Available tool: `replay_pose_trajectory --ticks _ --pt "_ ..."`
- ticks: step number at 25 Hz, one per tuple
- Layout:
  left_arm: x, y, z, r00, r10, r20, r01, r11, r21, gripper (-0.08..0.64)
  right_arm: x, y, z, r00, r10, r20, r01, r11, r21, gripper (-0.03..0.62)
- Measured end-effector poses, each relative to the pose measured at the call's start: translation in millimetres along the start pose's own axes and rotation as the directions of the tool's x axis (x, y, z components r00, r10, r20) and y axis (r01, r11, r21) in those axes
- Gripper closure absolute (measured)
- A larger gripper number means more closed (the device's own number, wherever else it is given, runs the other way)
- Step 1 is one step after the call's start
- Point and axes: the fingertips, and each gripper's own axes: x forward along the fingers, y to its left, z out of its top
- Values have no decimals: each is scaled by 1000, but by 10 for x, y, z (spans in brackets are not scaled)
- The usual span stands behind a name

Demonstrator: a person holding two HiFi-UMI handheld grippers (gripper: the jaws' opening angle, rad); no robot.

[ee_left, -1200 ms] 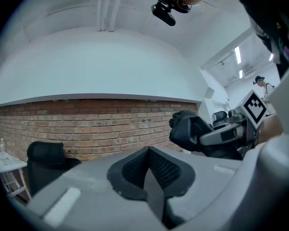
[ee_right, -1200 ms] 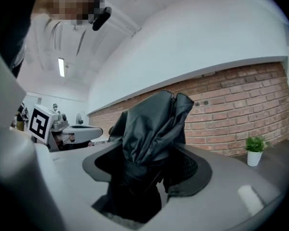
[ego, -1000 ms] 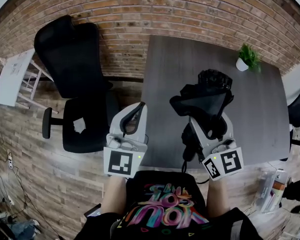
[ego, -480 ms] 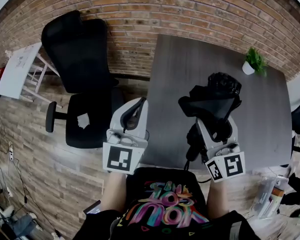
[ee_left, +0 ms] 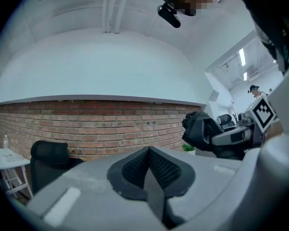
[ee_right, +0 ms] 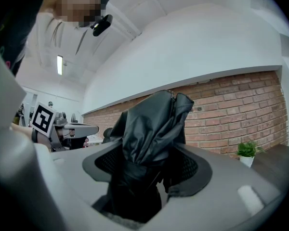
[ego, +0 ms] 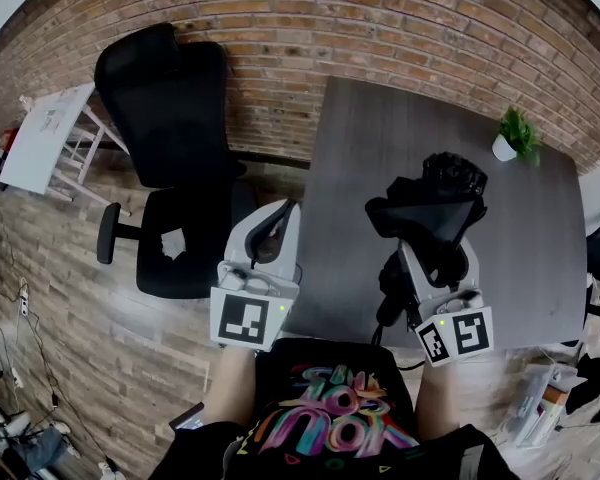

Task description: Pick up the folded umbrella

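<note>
The folded black umbrella (ego: 430, 213) is clamped between the jaws of my right gripper (ego: 435, 253), held above the near part of the dark grey table (ego: 380, 148). In the right gripper view its crumpled black fabric (ee_right: 149, 134) fills the gap between the pads and rises in front of the brick wall. My left gripper (ego: 265, 238) hovers off the table's left edge, jaws shut with nothing between them; its pads (ee_left: 149, 170) meet in the left gripper view. From that view the umbrella (ee_left: 202, 131) and right gripper appear at the right.
A black office chair (ego: 170, 168) stands left of the table against the brick wall (ego: 280, 28). A small potted plant (ego: 515, 133) sits at the table's far right corner. A white rack (ego: 50, 138) is at the far left. Wood floor lies below.
The grippers keep their pose and grip. The head view has shifted, so table, chair and both grippers sit a little further right and lower in the picture.
</note>
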Motion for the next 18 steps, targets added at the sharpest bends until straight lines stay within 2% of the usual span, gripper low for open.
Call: replay_pose_trajectory --ticks 13,18 --pt "1 11 -18 1000 6 -3 -6 1000 -5 560 60 44 -38 1000 11 -16 -11 1000 -25 298" --pt "6 36 -7 1000 9 2 -9 1000 -3 560 57 39 -74 1000 4 -24 -4 1000 -1 298"
